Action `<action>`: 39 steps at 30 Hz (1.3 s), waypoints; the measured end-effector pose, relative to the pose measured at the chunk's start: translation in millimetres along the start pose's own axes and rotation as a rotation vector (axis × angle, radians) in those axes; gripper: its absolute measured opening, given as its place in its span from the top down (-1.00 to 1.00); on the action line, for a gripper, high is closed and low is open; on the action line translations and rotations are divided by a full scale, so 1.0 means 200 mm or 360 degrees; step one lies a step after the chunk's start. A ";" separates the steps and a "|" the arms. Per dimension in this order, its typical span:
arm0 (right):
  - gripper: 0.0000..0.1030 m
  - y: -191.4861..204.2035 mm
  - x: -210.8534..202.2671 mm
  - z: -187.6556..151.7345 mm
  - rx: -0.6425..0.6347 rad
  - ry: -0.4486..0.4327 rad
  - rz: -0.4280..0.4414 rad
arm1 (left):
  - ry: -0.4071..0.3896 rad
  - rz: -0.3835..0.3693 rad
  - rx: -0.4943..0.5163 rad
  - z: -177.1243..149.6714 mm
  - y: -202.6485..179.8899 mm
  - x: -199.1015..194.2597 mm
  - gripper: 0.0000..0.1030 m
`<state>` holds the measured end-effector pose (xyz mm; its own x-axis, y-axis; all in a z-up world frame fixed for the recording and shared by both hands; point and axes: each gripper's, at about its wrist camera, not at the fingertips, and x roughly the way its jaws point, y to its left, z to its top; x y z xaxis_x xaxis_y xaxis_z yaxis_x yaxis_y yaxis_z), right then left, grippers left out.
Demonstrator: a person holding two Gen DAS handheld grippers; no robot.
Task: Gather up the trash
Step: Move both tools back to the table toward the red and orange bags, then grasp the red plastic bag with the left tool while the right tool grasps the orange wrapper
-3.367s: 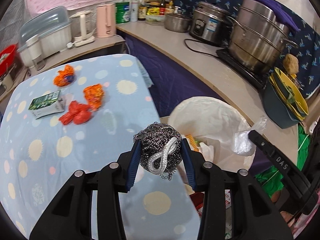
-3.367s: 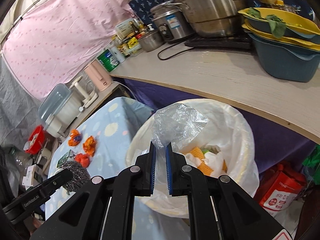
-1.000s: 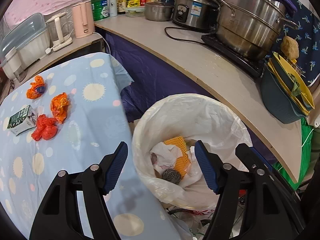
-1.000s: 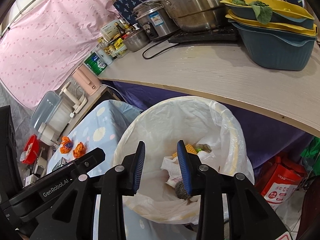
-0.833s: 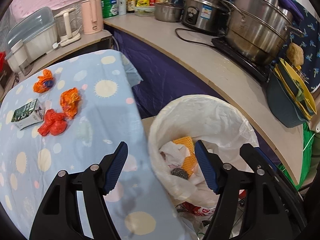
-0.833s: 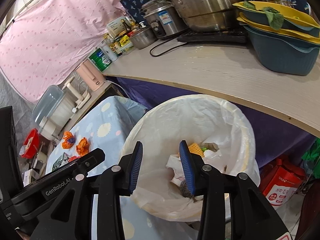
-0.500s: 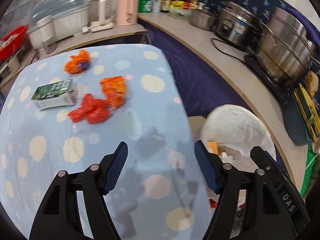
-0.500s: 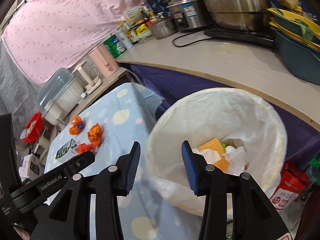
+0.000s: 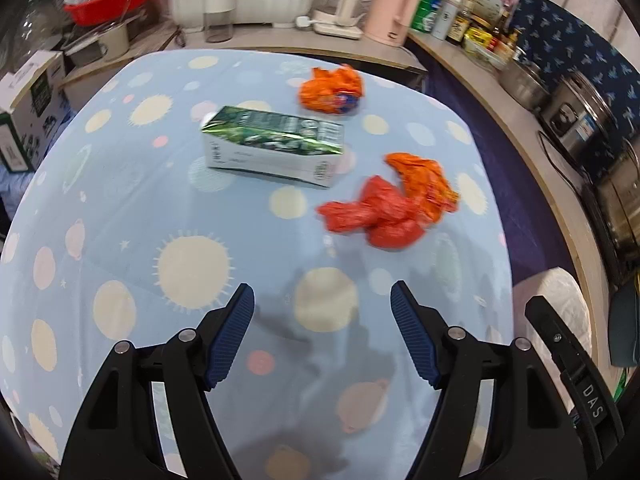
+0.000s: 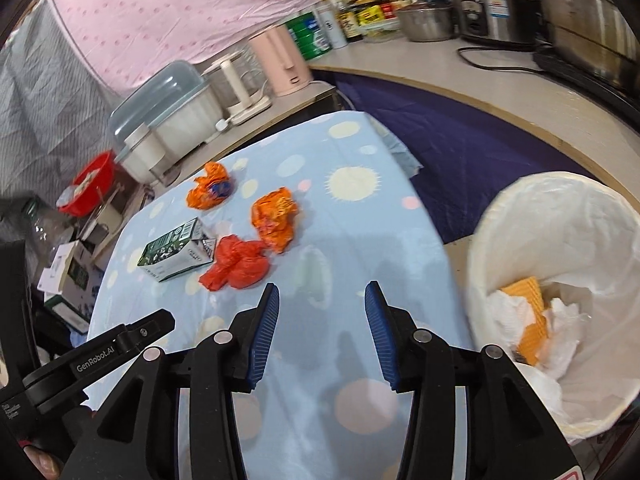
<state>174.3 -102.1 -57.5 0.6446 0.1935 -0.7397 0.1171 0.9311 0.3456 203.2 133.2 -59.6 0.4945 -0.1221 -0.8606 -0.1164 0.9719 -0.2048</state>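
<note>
While lying flat, green carton [image 9: 274,148], long axis crosswise, gabled end left

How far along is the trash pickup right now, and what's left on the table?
Done: the bin already holds paper and yellow scraps. In hand: nothing; the left gripper and right gripper are both empty and open above the tablecloth. Left: the green carton, the red wad and two orange wrappers.

A home kitchen: a rice cooker [image 10: 494,4], steel pots [image 10: 588,20], sauce bottles [image 9: 460,20] and a pink kettle [image 10: 286,62] line the surface [image 10: 440,68].
</note>
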 end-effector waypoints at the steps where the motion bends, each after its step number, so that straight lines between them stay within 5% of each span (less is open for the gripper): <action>1: 0.10 0.02 0.02 0.01 -0.0012 0.0008 0.0004 | 0.0009 0.0002 -0.0024 0.01 0.03 0.01 -0.30; 13: 0.07 0.19 0.38 0.18 -0.0091 0.0083 0.0009 | 0.0043 -0.0041 -0.0128 0.12 0.13 0.16 -0.42; 17: -0.12 0.21 0.49 0.22 -0.0115 0.0092 0.0000 | 0.0061 -0.0050 -0.0149 0.16 0.13 0.22 -0.44; 25: -0.18 0.18 0.67 0.31 -0.0081 0.0135 -0.0008 | 0.0076 -0.0087 -0.0153 0.20 0.11 0.28 -0.50; 28: 0.32 0.18 0.71 0.30 -0.0103 0.0183 0.0043 | 0.0088 -0.0112 -0.0139 0.21 0.07 0.30 -0.51; 39: 0.36 0.04 0.51 0.26 -0.0034 0.0059 -0.0005 | 0.0107 -0.0189 -0.0080 0.25 -0.12 0.37 -0.60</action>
<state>280.4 -90.7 -99.7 0.6158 0.2016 -0.7616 0.1026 0.9380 0.3312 285.3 111.9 -94.8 0.4486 -0.2506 -0.8578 -0.1044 0.9386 -0.3288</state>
